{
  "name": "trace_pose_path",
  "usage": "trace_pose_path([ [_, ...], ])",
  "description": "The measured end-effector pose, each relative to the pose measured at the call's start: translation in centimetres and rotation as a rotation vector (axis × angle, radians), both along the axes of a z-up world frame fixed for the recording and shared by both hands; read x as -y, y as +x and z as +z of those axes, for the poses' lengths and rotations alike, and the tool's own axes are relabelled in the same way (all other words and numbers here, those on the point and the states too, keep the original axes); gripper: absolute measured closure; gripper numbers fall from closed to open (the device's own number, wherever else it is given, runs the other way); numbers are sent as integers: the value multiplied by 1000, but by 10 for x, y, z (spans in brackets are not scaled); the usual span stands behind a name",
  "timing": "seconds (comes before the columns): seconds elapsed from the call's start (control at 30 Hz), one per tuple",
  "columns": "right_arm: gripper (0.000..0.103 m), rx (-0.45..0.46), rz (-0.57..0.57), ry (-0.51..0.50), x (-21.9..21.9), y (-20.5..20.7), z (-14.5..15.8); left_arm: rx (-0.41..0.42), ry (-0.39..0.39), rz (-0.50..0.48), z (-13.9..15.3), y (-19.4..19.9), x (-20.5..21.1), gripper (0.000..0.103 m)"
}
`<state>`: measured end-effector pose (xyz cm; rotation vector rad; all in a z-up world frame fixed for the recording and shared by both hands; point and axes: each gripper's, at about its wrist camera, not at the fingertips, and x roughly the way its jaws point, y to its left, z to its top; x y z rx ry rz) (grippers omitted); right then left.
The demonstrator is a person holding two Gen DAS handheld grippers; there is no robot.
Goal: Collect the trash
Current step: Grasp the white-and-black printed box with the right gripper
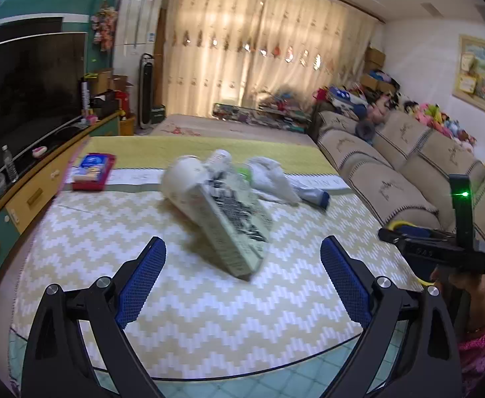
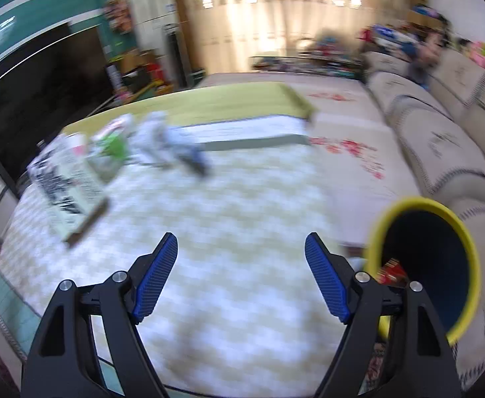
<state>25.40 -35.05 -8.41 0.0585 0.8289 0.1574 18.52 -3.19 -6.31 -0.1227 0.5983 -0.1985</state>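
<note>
in the left wrist view, the left gripper [image 1: 242, 270] spreads its fingers wide with nothing between them, low in the frame; a heap of trash, a printed carton [image 1: 234, 224] against a white paper cup [image 1: 181, 179] and crumpled tissue [image 1: 270, 175], lies at centre on the zigzag table mat [image 1: 192, 315]. in the blurred right wrist view, the right gripper [image 2: 241, 273] also gapes, holding nothing, with the carton [image 2: 65, 187] at left and a yellow-rimmed blue bin [image 2: 431, 265] tipped on its side at lower right.

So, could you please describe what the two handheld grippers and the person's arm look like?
Both the left gripper and the right gripper have black angular linkage arms with silver pivot bolts and blue textured finger pads. The left wrist view also shows the right unit's black body with a green indicator light, the person's hand, a gold bangle and a pink patterned sleeve.
</note>
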Motion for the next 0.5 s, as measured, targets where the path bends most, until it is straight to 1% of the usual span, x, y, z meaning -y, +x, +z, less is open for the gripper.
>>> trace_pose_path([
  [0.1,27,0,120,8,-43,7,0,11,-13,31,3,-2,-15,10],
  [0.13,23,-2,159,9,-56,9,0,15,-14,40,3,-3,-21,10],
  [0.17,22,-1,214,12,-74,11,0,19,-13,53,4,-5,-28,10],
  [0.2,20,1,244,13,-83,11,0,21,-13,64,4,-6,-34,10],
  [0.27,19,6,314,10,-107,14,2,23,-14,93,5,-11,-46,10],
  [0.3,15,8,350,9,-118,14,3,23,-17,104,4,-12,-50,10],
  [0.33,10,11,384,7,-126,15,4,21,-22,118,3,-12,-56,10],
  [0.37,8,13,415,2,-134,15,5,18,-24,126,1,-13,-60,10],
  [0.43,7,22,485,-30,-152,16,7,7,-35,139,-3,-12,-65,10],
  [0.5,7,31,529,-71,-163,19,6,-1,-44,140,-7,-12,-67,10],
])
